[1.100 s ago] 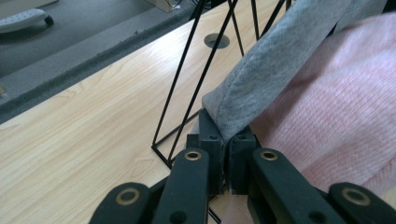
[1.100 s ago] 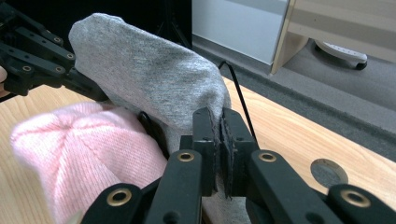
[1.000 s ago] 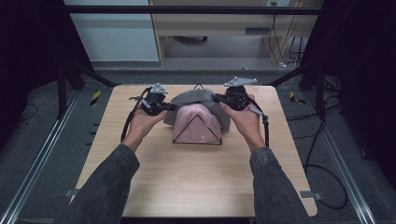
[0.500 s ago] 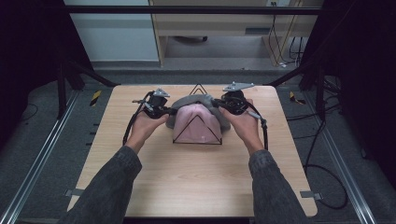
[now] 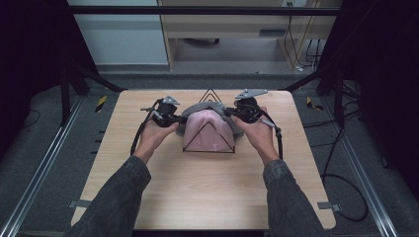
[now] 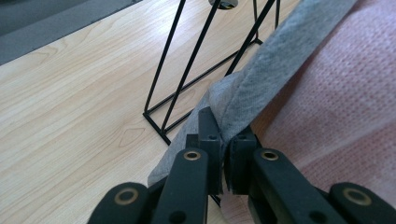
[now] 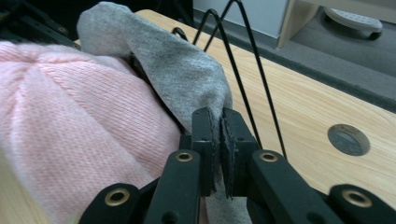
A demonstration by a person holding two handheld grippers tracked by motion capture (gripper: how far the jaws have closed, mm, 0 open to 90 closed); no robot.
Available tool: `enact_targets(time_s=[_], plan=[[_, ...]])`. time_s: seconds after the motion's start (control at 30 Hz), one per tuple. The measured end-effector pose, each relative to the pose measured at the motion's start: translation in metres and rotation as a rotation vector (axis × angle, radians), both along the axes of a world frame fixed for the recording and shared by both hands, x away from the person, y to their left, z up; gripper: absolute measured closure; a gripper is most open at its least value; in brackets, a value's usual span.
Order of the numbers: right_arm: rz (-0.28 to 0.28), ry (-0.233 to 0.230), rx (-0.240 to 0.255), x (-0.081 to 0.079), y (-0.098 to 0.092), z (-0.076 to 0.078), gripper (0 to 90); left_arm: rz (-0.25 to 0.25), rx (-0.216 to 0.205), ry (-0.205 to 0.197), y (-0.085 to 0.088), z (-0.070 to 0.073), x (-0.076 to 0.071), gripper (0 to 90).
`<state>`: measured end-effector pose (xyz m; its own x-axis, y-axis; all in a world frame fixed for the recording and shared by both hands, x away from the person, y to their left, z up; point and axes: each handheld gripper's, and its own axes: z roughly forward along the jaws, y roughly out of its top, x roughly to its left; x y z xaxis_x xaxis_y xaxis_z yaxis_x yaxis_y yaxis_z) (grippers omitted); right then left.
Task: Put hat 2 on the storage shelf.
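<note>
on the far middle of the pale wood-grain tabletop [image 5: 207,187], a black wire pyramid-shaped frame [image 5: 209,129] carries a pink knitted cap [image 5: 207,131] with a grey knitted cap [image 5: 217,107] half drawn over it.
left gripper [image 6: 223,140]: jaws pinching the grey cap's left hem.
right gripper [image 7: 215,122]: jaws pinching its right hem.
risks, judged: uneven pull tips the light frame; hem slips from a pinch; pink cap drags askew.
room: grey floor, metal rails, cables at the right, pale cabinet beyond.
</note>
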<state>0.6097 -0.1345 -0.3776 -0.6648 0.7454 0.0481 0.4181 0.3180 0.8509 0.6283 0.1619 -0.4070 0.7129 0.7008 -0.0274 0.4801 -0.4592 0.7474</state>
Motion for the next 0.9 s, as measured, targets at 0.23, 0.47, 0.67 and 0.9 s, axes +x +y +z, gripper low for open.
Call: enact_targets(time_s=[0.23, 0.47, 0.67, 0.9], plan=[[-0.007, 0.005, 0.003, -0.003, -0.005, 0.002, 75.5, 0.001, -0.016, -0.043, 0.002, 0.002, -0.005, 76.8], [-0.032, -0.021, 0.023, -0.01, -0.013, 0.014, 67.6, 0.014, 0.003, -0.082, 0.011, 0.013, -0.013, 66.1], [-0.038, -0.024, 0.038, -0.017, -0.02, 0.02, 61.2, 0.017, 0.01, -0.097, 0.014, 0.02, -0.02, 57.4], [-0.055, -0.042, 0.038, -0.026, -0.02, 0.028, 43.9, 0.037, 0.028, -0.105, 0.01, 0.028, -0.034, 33.6]])
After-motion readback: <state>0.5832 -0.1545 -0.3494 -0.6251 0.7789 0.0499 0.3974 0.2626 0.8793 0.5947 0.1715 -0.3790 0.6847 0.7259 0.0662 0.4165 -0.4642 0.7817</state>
